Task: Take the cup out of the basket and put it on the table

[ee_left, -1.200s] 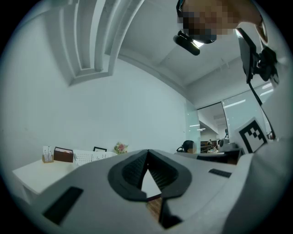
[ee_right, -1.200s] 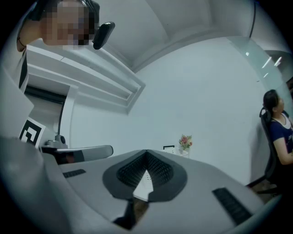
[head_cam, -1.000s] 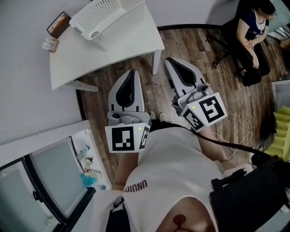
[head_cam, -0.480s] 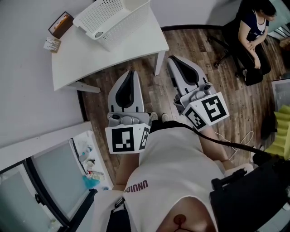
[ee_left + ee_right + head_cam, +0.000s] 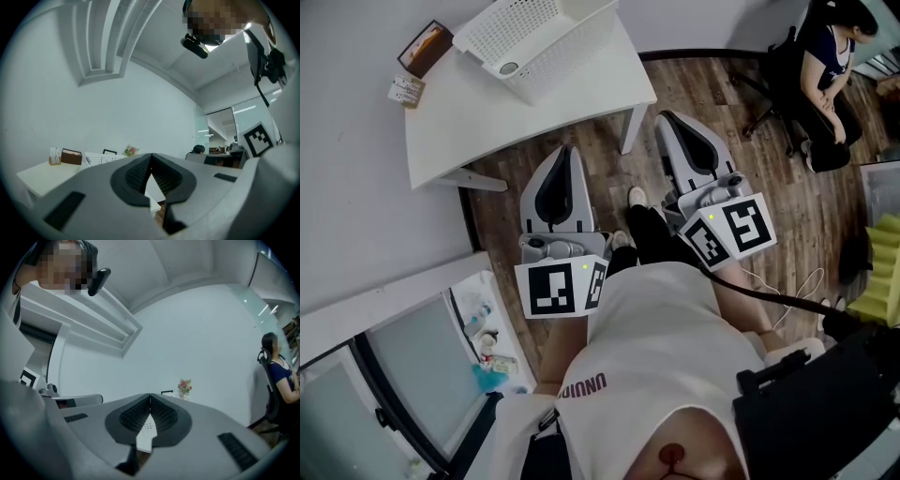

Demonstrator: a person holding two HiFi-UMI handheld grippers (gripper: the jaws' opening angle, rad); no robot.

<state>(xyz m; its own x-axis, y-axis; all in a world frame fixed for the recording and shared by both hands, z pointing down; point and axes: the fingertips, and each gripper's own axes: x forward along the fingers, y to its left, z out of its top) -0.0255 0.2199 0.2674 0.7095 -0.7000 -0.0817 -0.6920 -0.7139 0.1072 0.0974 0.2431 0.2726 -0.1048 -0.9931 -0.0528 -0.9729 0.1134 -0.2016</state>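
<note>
The cup (image 5: 508,68) lies inside the white basket (image 5: 551,49), near its front wall, with its round opening facing up. The basket stands at the far side of the white counter (image 5: 497,117). A brown box (image 5: 424,49) and a small card holder (image 5: 403,90) sit at the counter's left edge, apart from the basket.

The left hand-held gripper (image 5: 570,148) is held over the wooden floor (image 5: 769,178), short of the counter's near edge. Its own view shows the ribbed pads pressed together at the tips with nothing between them (image 5: 151,155). The right hand-held gripper (image 5: 662,116) is alongside it, just off the counter's right leg (image 5: 628,131). Its jaws are likewise pressed together and empty (image 5: 150,394). Neither touches the basket or the counter.

The person's shoes (image 5: 636,197) show on the floor between the two grippers. From the left gripper view the box (image 5: 71,156), the basket (image 5: 101,159) and a small bunch of flowers (image 5: 131,151) line up along the counter against a white wall. A second person sits on a chair at the far right (image 5: 825,56).
</note>
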